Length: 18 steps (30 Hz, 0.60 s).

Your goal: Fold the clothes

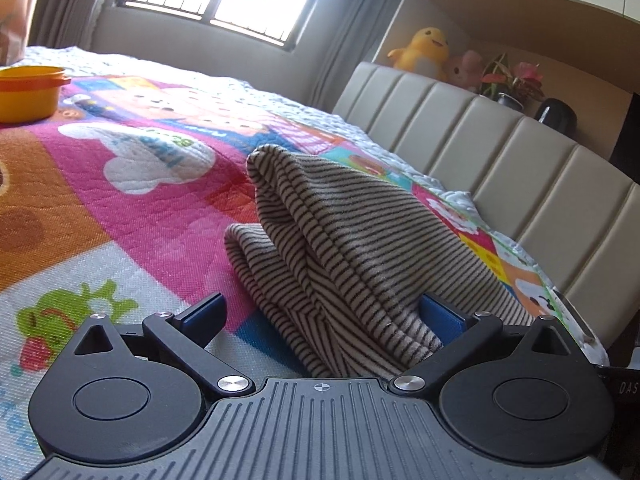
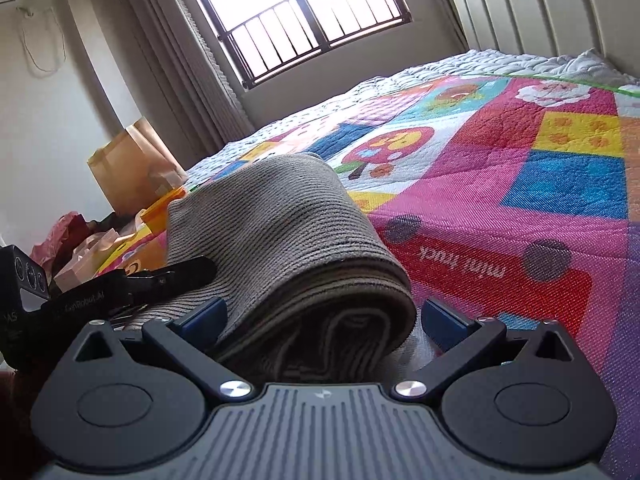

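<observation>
A beige garment with thin dark stripes [image 1: 344, 240] lies bunched and folded on a colourful quilted bed cover [image 1: 120, 200]. My left gripper [image 1: 324, 312] is open, its blue-padded fingers standing wide on either side of the cloth, which rises between them. In the right wrist view the same garment [image 2: 288, 232] shows as a thick folded roll. My right gripper [image 2: 324, 316] is open, its fingers wide on either side of the roll's near end. The other gripper's black body [image 2: 120, 284] rests on the cloth at the left.
An orange and yellow bowl [image 1: 28, 92] sits on the bed at the far left. A padded beige headboard [image 1: 500, 148] runs along the right, with plush toys and a plant behind it. Paper bags [image 2: 136, 160] and clutter stand beside the bed below the window.
</observation>
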Each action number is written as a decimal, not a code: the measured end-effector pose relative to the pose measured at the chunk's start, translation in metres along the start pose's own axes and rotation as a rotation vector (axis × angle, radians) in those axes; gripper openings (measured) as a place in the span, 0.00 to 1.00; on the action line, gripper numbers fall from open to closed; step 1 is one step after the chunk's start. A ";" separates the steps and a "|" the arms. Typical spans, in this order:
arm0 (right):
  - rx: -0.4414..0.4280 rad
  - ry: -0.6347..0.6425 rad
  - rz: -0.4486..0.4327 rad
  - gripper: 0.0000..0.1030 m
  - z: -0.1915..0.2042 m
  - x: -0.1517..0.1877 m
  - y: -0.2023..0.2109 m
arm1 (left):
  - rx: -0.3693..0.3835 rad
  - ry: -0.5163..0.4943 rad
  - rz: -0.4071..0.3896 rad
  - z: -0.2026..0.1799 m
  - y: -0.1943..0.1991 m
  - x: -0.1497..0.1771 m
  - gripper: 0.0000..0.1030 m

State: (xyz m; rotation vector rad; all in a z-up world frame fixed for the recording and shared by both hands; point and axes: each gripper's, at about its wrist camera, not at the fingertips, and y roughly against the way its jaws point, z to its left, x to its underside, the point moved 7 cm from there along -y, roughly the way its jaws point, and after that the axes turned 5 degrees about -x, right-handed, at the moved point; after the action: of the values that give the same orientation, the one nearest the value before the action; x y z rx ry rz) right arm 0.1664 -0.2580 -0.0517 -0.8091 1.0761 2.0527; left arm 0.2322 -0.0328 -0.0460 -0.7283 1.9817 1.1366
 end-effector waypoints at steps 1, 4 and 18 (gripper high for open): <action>0.007 0.004 0.006 1.00 0.001 0.000 0.000 | 0.001 0.001 0.000 0.000 0.000 0.000 1.00; 0.030 0.025 0.017 1.00 0.004 0.001 0.001 | 0.007 0.008 0.003 0.001 -0.001 0.000 1.00; 0.014 0.007 0.018 1.00 0.006 0.001 0.007 | 0.014 0.023 -0.001 0.004 0.000 0.000 1.00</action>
State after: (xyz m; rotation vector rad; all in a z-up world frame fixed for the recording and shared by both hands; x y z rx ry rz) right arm 0.1589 -0.2554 -0.0461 -0.8029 1.1046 2.0564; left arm 0.2332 -0.0299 -0.0477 -0.7383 2.0055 1.1174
